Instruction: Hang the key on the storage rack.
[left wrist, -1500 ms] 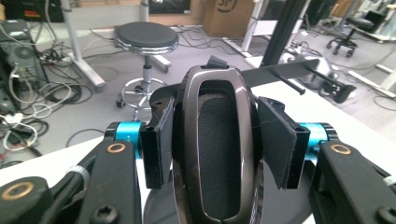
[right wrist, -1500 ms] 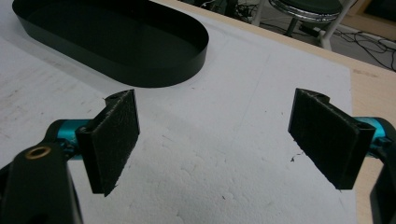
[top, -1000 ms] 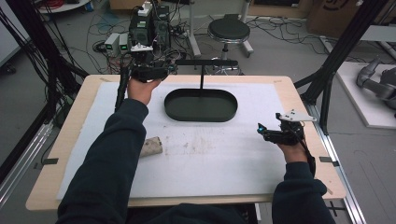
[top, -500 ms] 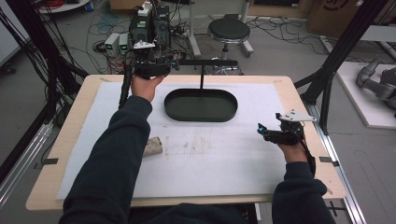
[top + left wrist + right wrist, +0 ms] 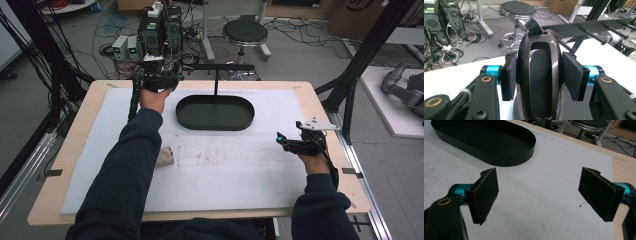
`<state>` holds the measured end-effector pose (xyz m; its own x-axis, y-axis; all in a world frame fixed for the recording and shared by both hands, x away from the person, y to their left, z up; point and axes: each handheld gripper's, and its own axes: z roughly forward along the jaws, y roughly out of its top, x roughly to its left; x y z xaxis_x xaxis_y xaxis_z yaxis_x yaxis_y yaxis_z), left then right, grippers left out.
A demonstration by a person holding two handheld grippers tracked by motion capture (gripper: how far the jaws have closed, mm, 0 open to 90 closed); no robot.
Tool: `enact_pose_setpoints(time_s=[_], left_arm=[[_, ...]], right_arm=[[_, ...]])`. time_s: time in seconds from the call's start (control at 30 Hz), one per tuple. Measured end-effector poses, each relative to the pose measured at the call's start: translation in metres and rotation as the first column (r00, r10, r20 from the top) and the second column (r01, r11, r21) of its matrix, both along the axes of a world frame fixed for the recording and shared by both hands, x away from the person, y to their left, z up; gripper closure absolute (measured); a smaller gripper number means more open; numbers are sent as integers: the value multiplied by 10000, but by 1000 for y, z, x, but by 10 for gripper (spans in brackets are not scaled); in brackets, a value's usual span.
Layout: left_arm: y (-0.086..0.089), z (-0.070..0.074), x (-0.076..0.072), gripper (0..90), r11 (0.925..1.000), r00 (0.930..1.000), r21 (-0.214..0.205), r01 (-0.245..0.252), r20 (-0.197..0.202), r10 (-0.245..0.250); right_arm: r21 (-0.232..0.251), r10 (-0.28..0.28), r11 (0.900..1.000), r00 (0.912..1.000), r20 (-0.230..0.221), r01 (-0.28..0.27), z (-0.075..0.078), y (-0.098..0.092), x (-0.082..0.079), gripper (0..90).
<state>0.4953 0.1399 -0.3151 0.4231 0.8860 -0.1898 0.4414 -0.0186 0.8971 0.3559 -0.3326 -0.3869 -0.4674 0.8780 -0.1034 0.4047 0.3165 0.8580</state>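
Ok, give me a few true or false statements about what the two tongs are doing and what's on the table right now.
1. The left tongs grip a dark glossy oval-shaped object between their pads. True.
2. The right tongs hold a cloth. False: their pads stand wide apart with nothing between them, above the white mat.
3. The dark oval tray sits on the white mat. True.
4. The oval tray is full of objects. False: what shows of its inside in the high view and the right gripper view is bare.
5. A small beige lump lies on the mat beside the person's left sleeve. True.
6. The right tongs rest inside the tray. False: they are well to its right, near the table's right edge.
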Motion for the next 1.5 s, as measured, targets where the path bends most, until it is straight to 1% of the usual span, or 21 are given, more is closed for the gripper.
enact_pose_setpoints(time_s=[0.2,0.3,0.4,0.57,0.7,0.77,0.83,0.9,0.93,0.97,1.0,1.1,1.13,1.2,1.23,1.27,1.3,1.37,1.4,1.47,1.5], left_arm=[[2,-18,-3,483,9991,9991,-136,410,-97,-412],[2,-32,-2,483,9987,9981,-6,509,-356,-509],[0,-39,-1,483,9986,9983,-91,529,-229,-531],[-9,-46,1,481,9977,9975,249,636,-314,-628],[-10,-47,1,475,9966,9978,539,619,-288,-604],[-8,-46,-1,446,9964,9982,628,574,-211,-561],[-6,-43,-3,408,9961,9983,659,579,-13,-579],[-2,-40,-7,325,9975,9977,349,611,285,-621],[-2,-39,-10,272,9975,9971,293,644,381,-655],[-2,-37,-13,216,9968,9958,288,743,523,-757],[-1,-35,-16,191,9960,9943,315,832,646,-851],[-1,-31,-29,191,9929,9899,354,1134,813,-1159],[-1,-30,-36,191,9911,9867,466,1251,987,-1292],[1,-31,-53,191,9838,9772,732,1638,1247,-1720],[3,-33,-59,191,9811,9729,745,1784,1359,-1872],[6,-38,-70,190,9756,9662,756,2061,1418,-2151],[9,-42,-78,191,9737,9644,690,2173,1391,-2251],[18,-51,-92,190,9742,9657,136,2253,1292,-2251],[23,-56,-99,190,9760,9685,-56,2177,1251,-2154],[33,-64,-113,190,9802,9716,-216,1967,1382,-1920],[39,-69,-119,190,9823,9745,-321,1845,1356,-1786]], right_arm=[[-38,19,10000,10000,-11,-20,0,1,0,167],[-41,-2,10000,10000,25,2,0,1,0,167],[-17,8,10000,10000,-6,-8,0,1,0,167],[-34,-17,10000,10000,-4,17,0,1,0,167],[-19,-24,10000,10000,-25,24,0,-1,0,167],[-31,-31,10000,10000,-7,31,0,-1,-1,167],[-6,-21,10000,10000,22,21,0,-1,-1,167],[-28,-28,10000,10000,-5,28,0,-1,-1,167],[-34,-15,10000,10000,-4,15,0,-1,-1,167],[-20,-6,10000,10000,6,6,0,0,0,167],[-3,-9,10000,10000,9,9,-1,0,0,167],[14,-20,10000,10000,6,20,0,0,-1,167],[1,-4,10000,10000,14,4,-1,0,0,167],[-25,39,10000,10000,26,-39,-1,0,0,167],[-23,49,10000,10000,12,-49,-1,0,0,167],[-11,66,10000,10000,8,-66,-1,0,0,167],[-12,94,10000,10000,6,-94,-2,1,0,167],[-44,159,9999,9999,8,-159,-2,2,0,167],[-54,162,9999,9999,33,-162,-2,2,0,167],[-67,191,9998,9998,11,-191,-2,3,0,167],[-82,212,9997,9998,21,-212,-2,4,1,167]])
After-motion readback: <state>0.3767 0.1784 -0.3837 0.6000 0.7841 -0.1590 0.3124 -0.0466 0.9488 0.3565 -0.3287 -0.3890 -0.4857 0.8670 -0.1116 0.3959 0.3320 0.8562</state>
